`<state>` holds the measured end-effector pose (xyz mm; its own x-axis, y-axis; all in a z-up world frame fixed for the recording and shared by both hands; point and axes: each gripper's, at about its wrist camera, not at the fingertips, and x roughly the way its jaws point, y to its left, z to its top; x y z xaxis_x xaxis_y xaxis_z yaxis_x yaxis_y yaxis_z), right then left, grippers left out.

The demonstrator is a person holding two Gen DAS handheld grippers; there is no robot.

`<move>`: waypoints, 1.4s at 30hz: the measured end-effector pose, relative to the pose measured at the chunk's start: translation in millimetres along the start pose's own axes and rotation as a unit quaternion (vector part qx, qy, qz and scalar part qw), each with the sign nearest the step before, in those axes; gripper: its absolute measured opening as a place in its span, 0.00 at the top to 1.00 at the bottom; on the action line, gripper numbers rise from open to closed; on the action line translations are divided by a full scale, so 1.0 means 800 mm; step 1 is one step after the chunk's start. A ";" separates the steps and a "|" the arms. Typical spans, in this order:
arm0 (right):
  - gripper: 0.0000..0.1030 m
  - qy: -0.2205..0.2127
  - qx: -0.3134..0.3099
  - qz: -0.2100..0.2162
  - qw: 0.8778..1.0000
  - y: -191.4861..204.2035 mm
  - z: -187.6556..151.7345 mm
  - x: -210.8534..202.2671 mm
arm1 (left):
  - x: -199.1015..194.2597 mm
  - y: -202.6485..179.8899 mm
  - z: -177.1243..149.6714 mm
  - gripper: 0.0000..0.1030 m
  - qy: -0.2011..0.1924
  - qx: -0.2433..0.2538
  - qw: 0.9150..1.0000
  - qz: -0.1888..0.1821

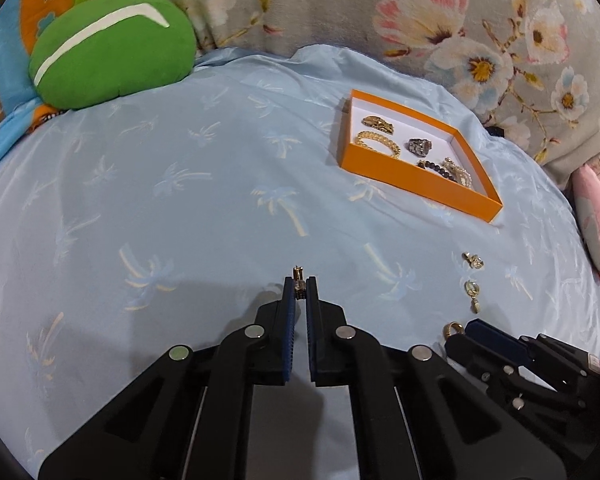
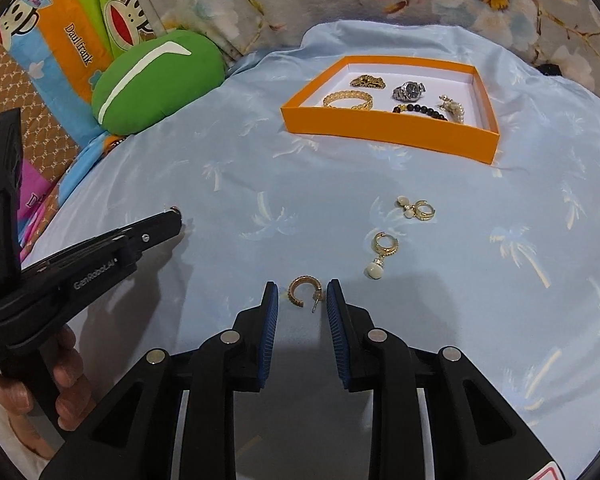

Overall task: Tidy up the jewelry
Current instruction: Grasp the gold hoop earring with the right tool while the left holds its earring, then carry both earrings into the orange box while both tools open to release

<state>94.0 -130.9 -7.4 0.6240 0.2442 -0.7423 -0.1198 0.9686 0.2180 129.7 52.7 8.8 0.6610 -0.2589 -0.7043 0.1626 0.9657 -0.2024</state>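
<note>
My left gripper (image 1: 299, 286) is shut on a small gold earring (image 1: 299, 276) just above the blue sheet. It also shows from the side in the right wrist view (image 2: 174, 220). My right gripper (image 2: 302, 298) is open, its fingers on either side of a gold hoop earring (image 2: 302, 290) lying on the sheet; that hoop (image 1: 452, 329) shows at the right gripper's tip (image 1: 460, 330) in the left wrist view. An orange tray (image 2: 384, 128) (image 1: 412, 178) holds gold bracelets, a watch (image 2: 409, 91) and a dark bead bracelet.
Two gold pearl-drop earrings (image 2: 418, 209) (image 2: 384, 250) lie on the blue palm-print sheet (image 2: 180, 168) between my right gripper and the tray. A green cushion (image 2: 156, 80) sits at the back left. A floral blanket (image 1: 440, 12) rises behind the tray.
</note>
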 end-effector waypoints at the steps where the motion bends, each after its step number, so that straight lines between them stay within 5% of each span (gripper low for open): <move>1: 0.75 0.001 -0.001 -0.002 1.000 0.001 0.001 0.001 | 0.000 0.003 0.000 0.96 0.002 -0.006 1.000 -0.002; 6: 0.83 0.002 -0.015 -0.028 0.999 0.008 0.002 0.004 | 0.001 0.001 -0.001 0.96 0.004 -0.001 1.000 -0.003; 17: 0.84 -0.025 0.003 -0.043 0.999 -0.009 0.003 -0.016 | 0.004 0.005 -0.001 0.96 0.007 -0.001 1.000 -0.004; 24: 0.84 -0.060 0.020 -0.057 0.996 -0.056 0.043 -0.045 | 0.005 -0.010 0.008 0.96 0.009 0.022 1.000 0.013; 42: 0.84 -0.103 0.053 -0.075 0.990 -0.167 0.239 0.041 | 0.131 -0.122 0.200 0.96 -0.027 0.078 0.996 -0.016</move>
<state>278.4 -261.1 60.4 0.7742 0.0730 -0.6287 0.0606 0.9802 0.1884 300.2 -65.4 63.4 0.6919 -0.2927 -0.6600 0.2942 0.9491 -0.1125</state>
